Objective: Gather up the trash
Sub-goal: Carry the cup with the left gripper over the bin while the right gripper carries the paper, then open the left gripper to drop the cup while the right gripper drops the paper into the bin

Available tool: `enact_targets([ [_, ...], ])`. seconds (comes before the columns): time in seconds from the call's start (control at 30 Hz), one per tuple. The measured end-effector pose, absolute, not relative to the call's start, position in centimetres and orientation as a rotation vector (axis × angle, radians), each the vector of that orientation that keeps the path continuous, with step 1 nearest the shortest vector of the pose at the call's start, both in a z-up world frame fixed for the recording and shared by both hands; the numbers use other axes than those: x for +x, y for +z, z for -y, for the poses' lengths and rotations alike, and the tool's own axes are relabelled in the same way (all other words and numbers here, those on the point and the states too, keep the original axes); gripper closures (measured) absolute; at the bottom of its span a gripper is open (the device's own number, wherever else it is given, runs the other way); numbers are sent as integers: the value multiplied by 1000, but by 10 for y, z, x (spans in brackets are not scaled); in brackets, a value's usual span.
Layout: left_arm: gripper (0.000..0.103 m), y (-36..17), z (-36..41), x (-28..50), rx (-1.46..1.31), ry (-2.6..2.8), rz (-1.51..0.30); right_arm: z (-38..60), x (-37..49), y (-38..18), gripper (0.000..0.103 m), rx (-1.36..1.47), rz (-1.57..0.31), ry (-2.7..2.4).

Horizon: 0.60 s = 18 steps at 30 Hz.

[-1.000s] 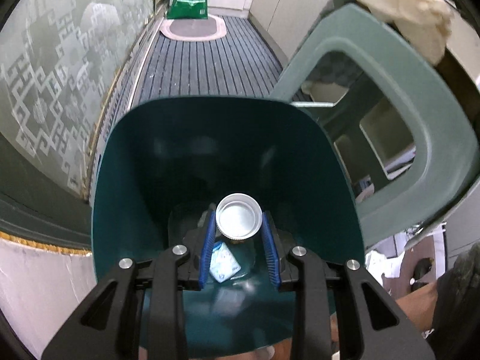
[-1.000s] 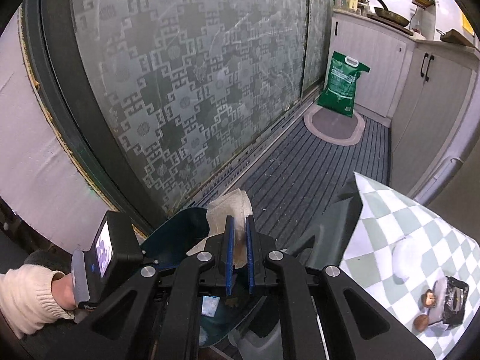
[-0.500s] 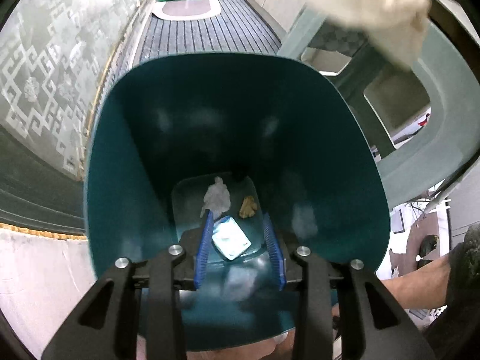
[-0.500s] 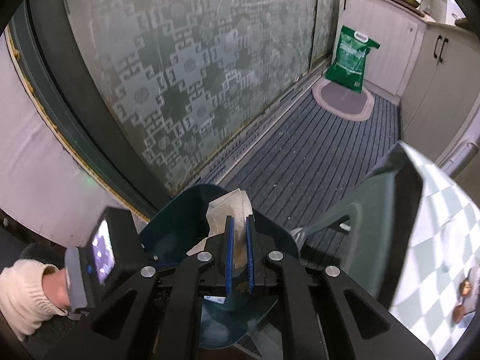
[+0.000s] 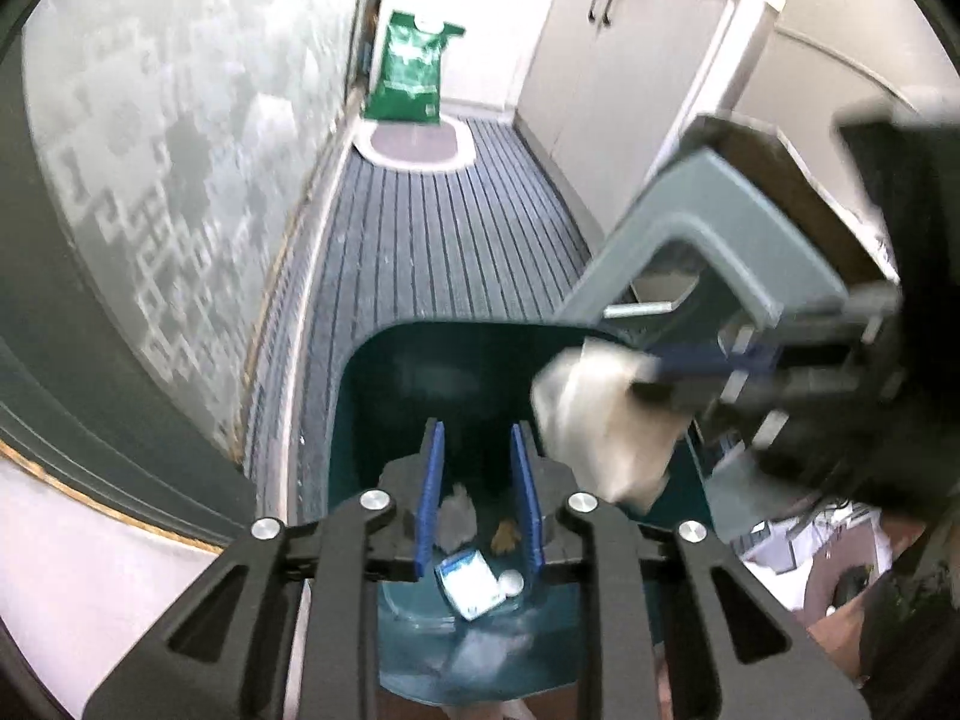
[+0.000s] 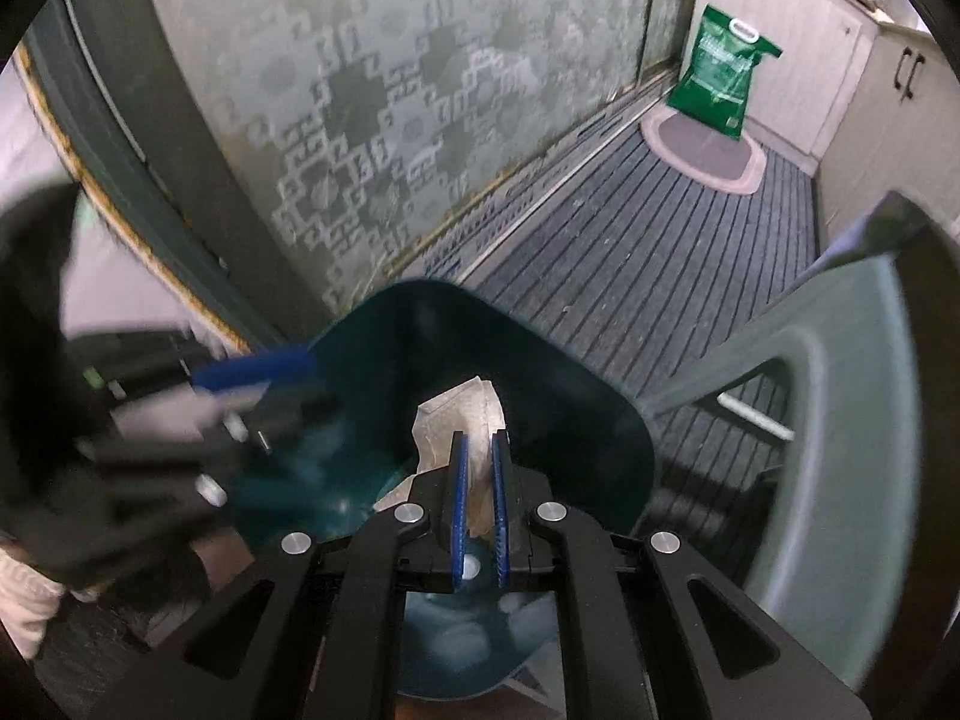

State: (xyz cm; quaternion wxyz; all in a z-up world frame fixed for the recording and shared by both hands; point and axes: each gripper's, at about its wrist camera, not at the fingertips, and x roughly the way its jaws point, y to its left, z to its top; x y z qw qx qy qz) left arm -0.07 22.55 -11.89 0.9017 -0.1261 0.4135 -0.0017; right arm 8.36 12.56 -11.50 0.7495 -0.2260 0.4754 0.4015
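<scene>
The crumpled paper napkin (image 6: 465,420), creased and off-white, hangs pinched in the closed right tongs (image 6: 478,507) just over the mouth of the dark teal bin (image 6: 576,414), so the drop-off step looks to be in hand. The next move calls for parting those tongs above the opening (scraps and a small packet (image 5: 471,582) already lie at the bottom). The left tongs (image 5: 477,498), at about nine o'clock from the napkin in the right view, have just been closing with nothing between them.
</scene>
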Motion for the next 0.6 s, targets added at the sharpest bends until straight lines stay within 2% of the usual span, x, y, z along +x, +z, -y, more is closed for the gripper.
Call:
enact_targets([
  [0.17,85,-97,-233,-7,-299,16,-781,-133,72,-142,96,-537,-1082,880],
  [0.6,85,-45,-233,-16,-322,10,-600,-130,61,-192,95,-617,-1144,853],
])
